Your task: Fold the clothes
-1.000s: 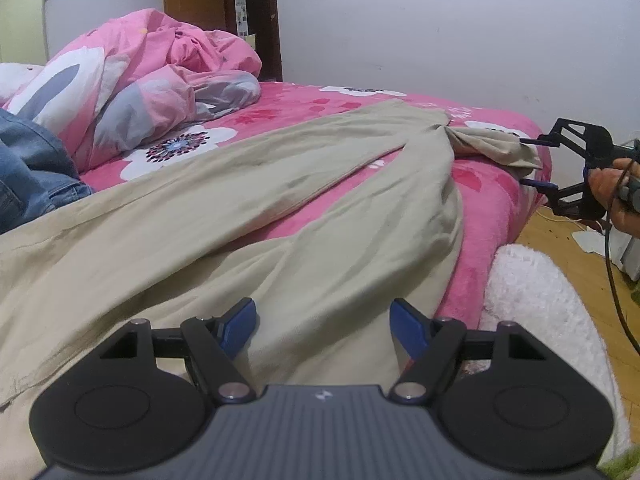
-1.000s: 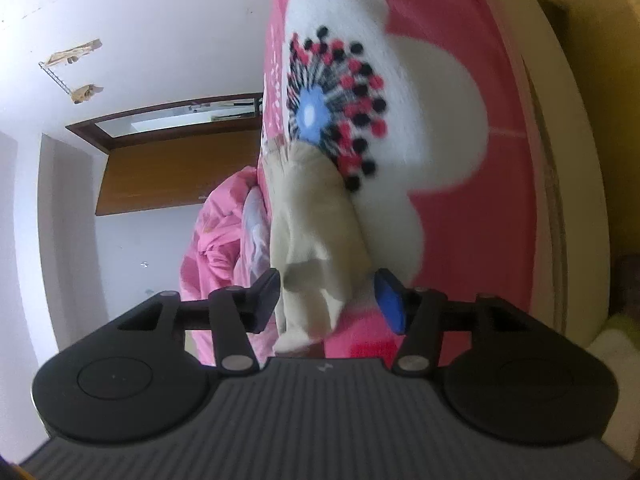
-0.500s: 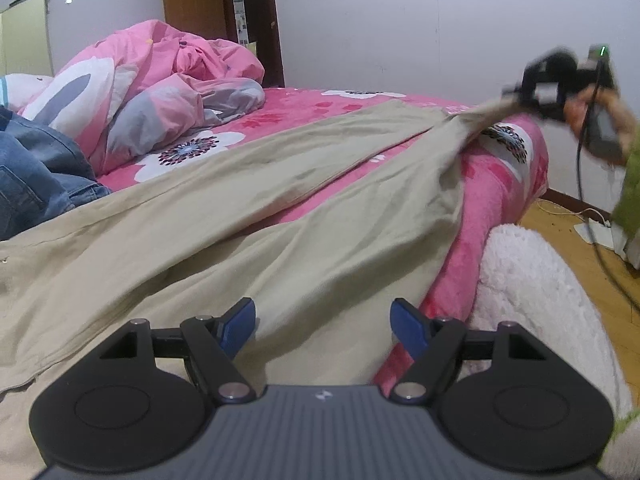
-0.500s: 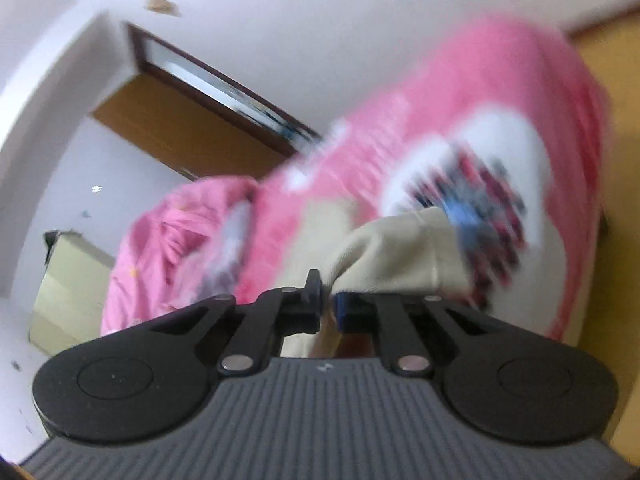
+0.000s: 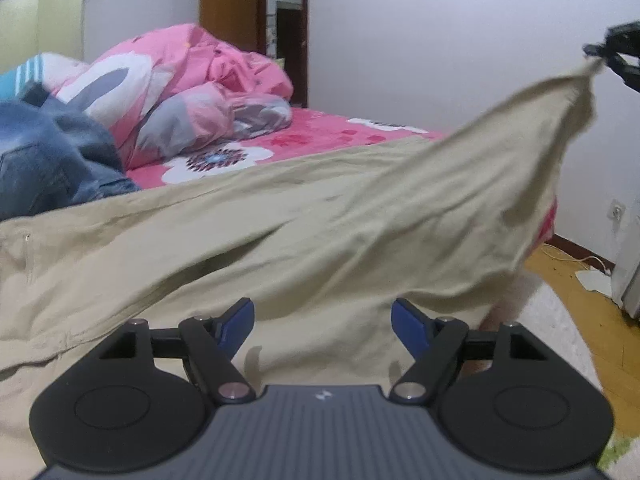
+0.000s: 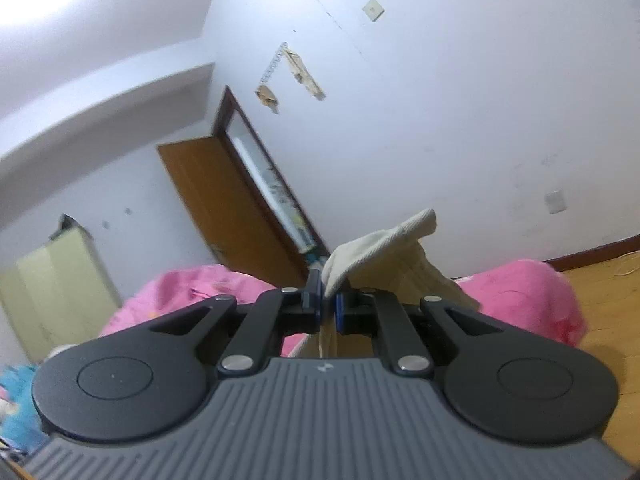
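Mid-fold, by the look: beige trousers (image 5: pixel 320 216) spread along the bed (image 5: pixel 320 136), one leg end raised in the pinched-tight right claw (image 6: pixel 329 307), left claw (image 5: pixel 322 318) gaping empty over the near cloth, folding unfinished.

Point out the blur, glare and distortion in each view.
Left wrist view: the lifted beige cotton trousers and right gripper are motion-smeared; fisheye bends the edges. Right wrist view: ceiling glare top left, the pink bed soft, room tilted.
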`<action>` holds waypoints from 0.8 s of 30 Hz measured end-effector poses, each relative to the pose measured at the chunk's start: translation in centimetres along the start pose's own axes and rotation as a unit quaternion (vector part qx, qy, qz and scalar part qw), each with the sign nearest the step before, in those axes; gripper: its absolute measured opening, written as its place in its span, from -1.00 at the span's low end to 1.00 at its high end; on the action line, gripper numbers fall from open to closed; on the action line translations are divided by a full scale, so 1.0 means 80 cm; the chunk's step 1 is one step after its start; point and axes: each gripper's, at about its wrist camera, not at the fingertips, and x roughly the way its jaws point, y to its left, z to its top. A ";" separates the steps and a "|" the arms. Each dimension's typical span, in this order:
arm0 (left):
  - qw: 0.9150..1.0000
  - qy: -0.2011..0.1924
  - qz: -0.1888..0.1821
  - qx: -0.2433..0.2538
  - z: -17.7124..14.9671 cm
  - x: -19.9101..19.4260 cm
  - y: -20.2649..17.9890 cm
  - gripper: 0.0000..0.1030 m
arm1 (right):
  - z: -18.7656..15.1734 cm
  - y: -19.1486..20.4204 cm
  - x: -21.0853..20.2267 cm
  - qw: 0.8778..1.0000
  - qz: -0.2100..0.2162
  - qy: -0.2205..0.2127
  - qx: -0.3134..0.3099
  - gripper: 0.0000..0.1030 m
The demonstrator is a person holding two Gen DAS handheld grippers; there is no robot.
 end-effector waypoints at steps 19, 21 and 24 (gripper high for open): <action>0.997 0.048 0.051 -0.031 0.024 0.076 0.041 0.49 | -0.107 -0.025 0.350 0.938 -0.115 0.297 -0.136 -0.34; 0.997 0.049 0.053 -0.030 0.024 0.075 0.042 0.49 | -0.126 -0.052 0.381 0.921 -0.122 0.360 -0.092 -0.33; 0.997 0.050 0.056 -0.028 0.024 0.076 0.042 0.50 | -0.103 -0.077 0.334 0.947 -0.080 0.310 -0.029 -0.15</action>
